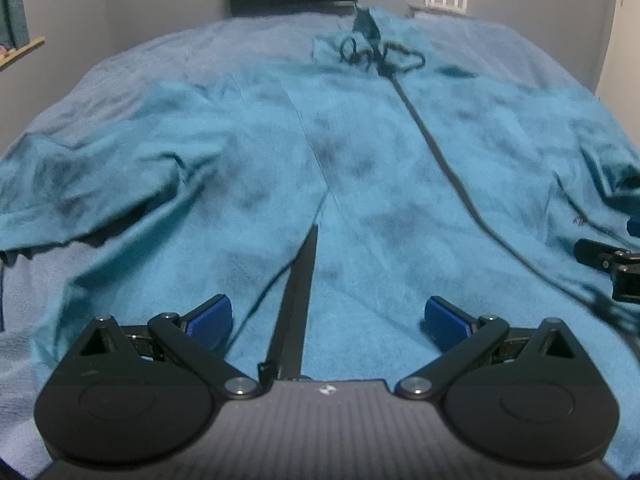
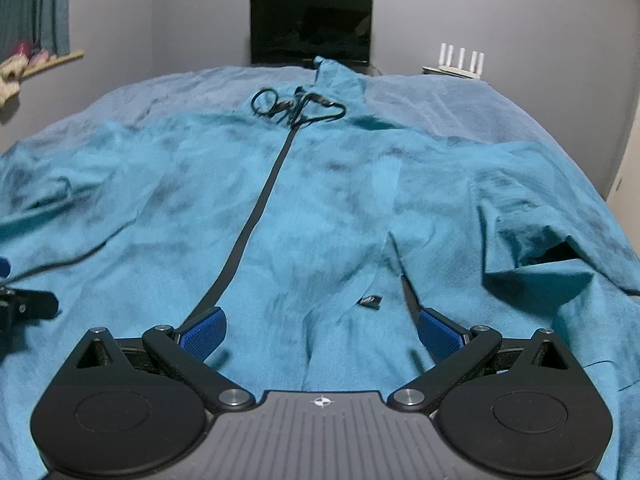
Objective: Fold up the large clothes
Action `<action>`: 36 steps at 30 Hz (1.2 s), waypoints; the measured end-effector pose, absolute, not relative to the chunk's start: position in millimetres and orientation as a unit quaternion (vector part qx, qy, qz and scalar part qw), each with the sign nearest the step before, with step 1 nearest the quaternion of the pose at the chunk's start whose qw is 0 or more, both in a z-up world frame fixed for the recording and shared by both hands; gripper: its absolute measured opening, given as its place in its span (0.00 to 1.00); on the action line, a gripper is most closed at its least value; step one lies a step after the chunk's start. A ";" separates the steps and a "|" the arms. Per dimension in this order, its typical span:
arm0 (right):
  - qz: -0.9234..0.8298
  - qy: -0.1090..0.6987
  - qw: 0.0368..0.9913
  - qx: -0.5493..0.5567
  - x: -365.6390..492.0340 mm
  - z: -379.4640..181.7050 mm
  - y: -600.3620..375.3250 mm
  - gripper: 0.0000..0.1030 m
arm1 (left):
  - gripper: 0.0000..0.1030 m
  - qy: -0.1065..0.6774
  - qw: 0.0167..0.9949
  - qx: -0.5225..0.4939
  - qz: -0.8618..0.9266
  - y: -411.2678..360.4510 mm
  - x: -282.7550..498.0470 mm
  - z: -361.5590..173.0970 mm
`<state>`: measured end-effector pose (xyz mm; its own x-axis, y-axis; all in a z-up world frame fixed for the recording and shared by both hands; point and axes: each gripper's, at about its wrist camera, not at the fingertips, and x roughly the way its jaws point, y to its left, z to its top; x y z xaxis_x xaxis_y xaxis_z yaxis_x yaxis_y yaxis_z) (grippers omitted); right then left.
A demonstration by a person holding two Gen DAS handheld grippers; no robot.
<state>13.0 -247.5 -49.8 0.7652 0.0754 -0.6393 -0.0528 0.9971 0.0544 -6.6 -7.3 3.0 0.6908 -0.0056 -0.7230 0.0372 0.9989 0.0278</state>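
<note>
A large teal zip-up hooded jacket (image 1: pixel 360 152) lies spread flat, front up, on a bed; it also fills the right wrist view (image 2: pixel 320 208). Its dark zipper (image 1: pixel 436 148) runs up to the collar with black drawstrings (image 1: pixel 380 54). A dark pocket zip (image 1: pixel 300 288) lies between my left gripper's fingers. My left gripper (image 1: pixel 328 318) is open just above the lower hem area. My right gripper (image 2: pixel 320 334) is open above the hem, its left pad by the main zipper (image 2: pixel 256 208). Its tip shows at the right edge of the left wrist view (image 1: pixel 608 256).
A light blue blanket (image 1: pixel 168 52) covers the bed under the jacket. A black monitor (image 2: pixel 311 30) and a white router (image 2: pixel 460 58) stand at the far wall. A curtain and shelf (image 2: pixel 36 52) are at the left. The left sleeve (image 1: pixel 72 184) and right sleeve (image 2: pixel 560 216) lie out to the sides.
</note>
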 end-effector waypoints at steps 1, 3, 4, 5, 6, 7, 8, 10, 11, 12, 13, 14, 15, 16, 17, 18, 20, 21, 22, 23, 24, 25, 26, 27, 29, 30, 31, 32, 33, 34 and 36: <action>0.031 0.336 0.941 0.022 13.7 -43.2 -249.8 1.00 | 1.00 0.379 0.925 0.021 -0.017 -8.5 -8.0 9.3; 0.024 0.313 0.949 0.033 13.2 -28.6 -257.3 1.00 | 1.00 0.346 0.937 0.038 -0.020 -14.2 -8.0 23.3; 0.016 0.297 0.954 0.040 12.7 -19.0 -263.0 1.00 | 1.00 0.328 0.943 0.053 -0.019 -18.7 -6.3 29.6; 0.001 0.276 0.960 0.046 13.4 -6.3 -272.1 1.00 | 1.00 0.309 0.948 0.067 -0.018 -23.3 -3.5 35.2; -0.015 0.262 0.964 0.049 14.5 2.9 -280.3 1.00 | 1.00 0.293 0.953 0.077 -0.025 -26.2 0.7 38.6; -0.032 0.249 0.966 0.055 17.0 10.8 -290.4 1.00 | 1.00 0.290 0.953 0.083 -0.042 -29.0 7.6 39.6; -0.045 0.239 0.968 0.062 20.1 16.5 -302.0 1.00 | 1.00 0.305 0.946 0.085 -0.064 -31.6 17.2 36.9; -0.063 0.250 0.962 0.084 29.6 25.0 -333.7 1.00 | 1.00 0.345 0.932 0.072 -0.085 -32.8 36.8 29.2; -0.069 0.260 0.957 0.105 33.8 26.6 -353.1 1.00 | 1.00 0.363 0.927 0.049 -0.085 -32.1 45.0 20.2; -0.078 0.268 0.951 0.131 36.4 25.8 -372.6 1.00 | 1.00 0.377 0.922 0.026 -0.084 -30.6 50.2 12.4; -0.088 0.276 0.943 0.162 38.8 23.7 -395.3 1.00 | 1.00 0.387 0.918 0.009 -0.084 -28.7 54.0 5.9; -0.101 0.282 0.934 0.196 39.9 19.5 -418.2 1.00 | 1.00 0.393 0.915 -0.003 -0.087 -27.0 55.8 -1.9; -0.114 0.283 0.925 0.228 40.0 13.7 -439.7 1.00 | 1.00 0.393 0.915 -0.001 -0.088 -25.9 54.8 -7.4; -0.128 0.283 0.916 0.253 39.7 6.5 -460.3 1.00 | 1.00 0.392 0.916 0.014 -0.086 -26.8 53.4 -12.3; -0.146 0.285 0.907 0.272 37.5 -2.3 -478.7 1.00 | 1.00 0.391 0.916 0.036 -0.079 -29.5 52.1 -17.1; -0.168 0.288 0.897 0.289 36.6 -10.2 -494.7 0.99 | 1.00 0.393 0.915 0.051 -0.070 -28.9 50.3 -21.5; -0.207 0.291 0.876 0.323 32.5 -29.8 -522.3 0.97 | 1.00 0.407 0.909 0.060 -0.063 -30.6 49.2 -30.9; -0.219 0.292 0.866 0.341 33.4 -37.9 -533.4 0.92 | 1.00 0.413 0.906 0.061 -0.064 -30.2 51.0 -33.3; -0.228 0.291 0.856 0.362 32.9 -45.7 -543.9 0.86 | 1.00 0.418 0.904 0.061 -0.065 -30.3 52.0 -36.2; -0.233 0.287 0.844 0.387 31.5 -54.4 -555.0 0.83 | 1.00 0.420 0.903 0.057 -0.066 -29.8 53.6 -37.5; -0.238 0.285 0.830 0.416 31.2 -63.4 -564.1 0.77 | 1.00 0.422 0.902 0.050 -0.067 -28.4 55.0 -37.9; -0.243 0.284 0.814 0.444 34.0 -75.7 -571.8 0.70 | 1.00 0.427 0.901 0.041 -0.069 -26.1 56.7 -39.2; -0.251 0.285 0.801 0.462 36.5 -84.6 -576.8 0.66 | 1.00 0.431 0.899 0.031 -0.071 -23.3 58.7 -39.0; -0.257 0.284 0.793 0.474 36.5 -91.4 -582.0 0.62 | 1.00 0.434 0.898 0.020 -0.073 -19.3 58.0 -37.8; -0.260 0.269 0.786 0.492 37.4 -101.4 -590.6 0.58 | 1.00 0.441 0.894 0.003 -0.077 -14.8 60.7 -39.1; -0.259 0.257 0.784 0.501 41.0 -104.8 -594.1 0.53 | 1.00 0.443 0.893 -0.004 -0.078 -13.5 62.2 -39.6; -0.263 0.243 0.786 0.504 41.0 -106.0 -598.1 0.51 | 1.00 0.445 0.892 -0.009 -0.080 -12.5 63.6 -40.1; -0.271 0.230 0.788 0.503 43.6 -106.1 -602.4 0.51 | 1.00 0.446 0.891 -0.013 -0.080 -11.4 64.3 -40.6; -0.277 0.214 0.791 0.502 47.6 -103.4 -605.9 0.50 | 1.00 0.447 0.891 -0.014 -0.081 -10.9 65.2 -40.6; -0.285 0.199 0.794 0.499 48.7 -104.2 -611.6 0.48 | 1.00 0.447 0.891 -0.015 -0.082 -11.0 65.4 -41.0; -0.309 0.174 0.796 0.490 47.5 -106.5 -622.5 0.43 | 1.00 0.449 0.889 -0.020 -0.085 -10.6 66.8 -42.5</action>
